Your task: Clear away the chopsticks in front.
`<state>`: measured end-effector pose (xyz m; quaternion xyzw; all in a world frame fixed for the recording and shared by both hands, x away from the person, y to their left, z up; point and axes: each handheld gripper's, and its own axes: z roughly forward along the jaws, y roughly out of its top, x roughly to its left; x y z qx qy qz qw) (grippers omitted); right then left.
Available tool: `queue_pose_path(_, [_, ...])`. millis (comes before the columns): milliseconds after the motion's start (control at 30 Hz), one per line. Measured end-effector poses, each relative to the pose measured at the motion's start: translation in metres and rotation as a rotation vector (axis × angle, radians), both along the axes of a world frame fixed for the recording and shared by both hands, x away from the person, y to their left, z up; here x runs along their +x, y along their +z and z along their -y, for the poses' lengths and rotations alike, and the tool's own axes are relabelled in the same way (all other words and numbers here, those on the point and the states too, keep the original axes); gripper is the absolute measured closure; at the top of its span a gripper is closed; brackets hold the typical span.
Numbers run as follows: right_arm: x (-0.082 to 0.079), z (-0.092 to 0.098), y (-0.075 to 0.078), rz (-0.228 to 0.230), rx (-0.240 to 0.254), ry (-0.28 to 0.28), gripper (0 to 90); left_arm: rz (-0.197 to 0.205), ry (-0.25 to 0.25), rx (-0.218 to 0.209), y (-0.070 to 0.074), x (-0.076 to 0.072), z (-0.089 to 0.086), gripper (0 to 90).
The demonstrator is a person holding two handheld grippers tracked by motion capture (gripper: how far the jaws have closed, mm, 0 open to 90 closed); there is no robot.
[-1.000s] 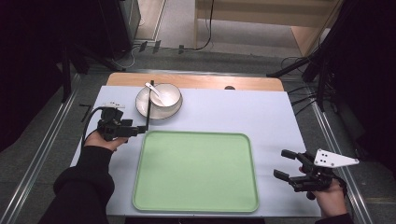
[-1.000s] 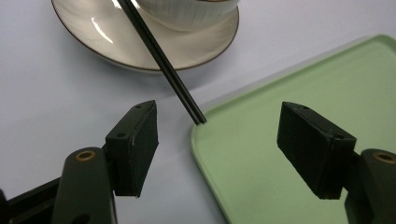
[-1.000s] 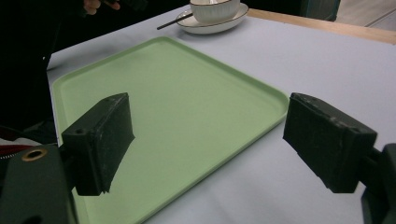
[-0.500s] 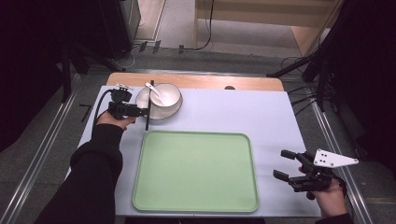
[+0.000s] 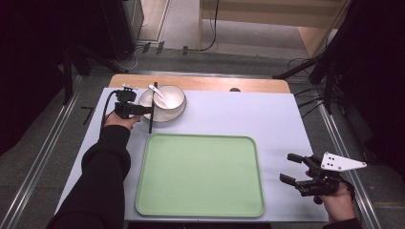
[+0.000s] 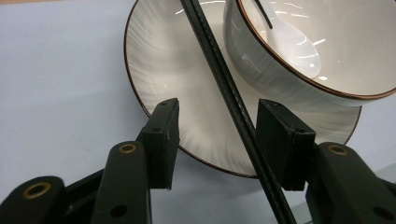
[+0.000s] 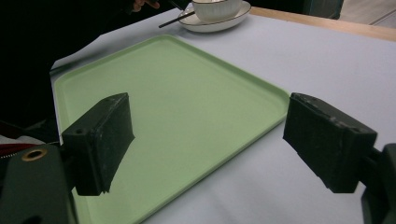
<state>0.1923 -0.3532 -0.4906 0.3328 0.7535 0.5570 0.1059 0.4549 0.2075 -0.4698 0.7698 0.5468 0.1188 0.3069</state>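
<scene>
A white bowl (image 5: 169, 97) holding a white spoon (image 5: 157, 92) stands on a white plate (image 5: 165, 116) at the back left of the table. Black chopsticks (image 5: 152, 109) rest across the plate's left rim. My left gripper (image 5: 145, 109) is open at that rim. In the left gripper view the chopsticks (image 6: 224, 79) run between the two jaws, close to the right one, over the plate (image 6: 163, 60) and beside the bowl (image 6: 280, 79). My right gripper (image 5: 288, 168) is open and holds nothing, just right of the green tray (image 5: 200, 174), which the right gripper view (image 7: 210, 126) faces.
The green tray (image 7: 177, 93) lies bare in the middle front of the light blue table cover (image 5: 248, 114). A wooden strip (image 5: 210, 83) runs along the table's far edge. Dark stands and cables sit on the floor beyond.
My left gripper has moved away from the tray's back left corner, forward to the plate, and its jaws now stand around the chopsticks. The right gripper has stayed still.
</scene>
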Motion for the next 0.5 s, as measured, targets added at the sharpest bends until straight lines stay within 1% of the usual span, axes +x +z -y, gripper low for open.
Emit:
queue_pose_path(100, [0.0007, 0.0001, -0.0003, 0.002, -0.002, 0.003, 16.4, -0.014, 0.002, -0.004, -0.0018, 0.0004, 0.0031, 52.2])
queue_pose_path(233, [0.001, -0.0005, -0.0001, 0.0, -0.001, 0.005, 16.3, -0.013, 0.0, 0.012, -0.0036, 0.0006, 0.0065, 53.2])
queue_pose_path(300, [0.0009, -0.0007, 0.0, 0.001, 0.0, 0.006, 16.3, -0.03, 0.013, 0.012, -0.0039, 0.0016, 0.0072, 57.8])
queue_pose_path(400, [0.0005, -0.0005, -0.0001, 0.0, -0.001, 0.004, 16.3, -0.04, 0.011, 0.017, -0.0045, 0.003, 0.0075, 58.9])
queue_pose_path(500, [0.0004, -0.0002, 0.0, 0.002, -0.002, 0.004, 16.3, -0.041, 0.009, 0.018, -0.0053, 0.0036, 0.0088, 60.2])
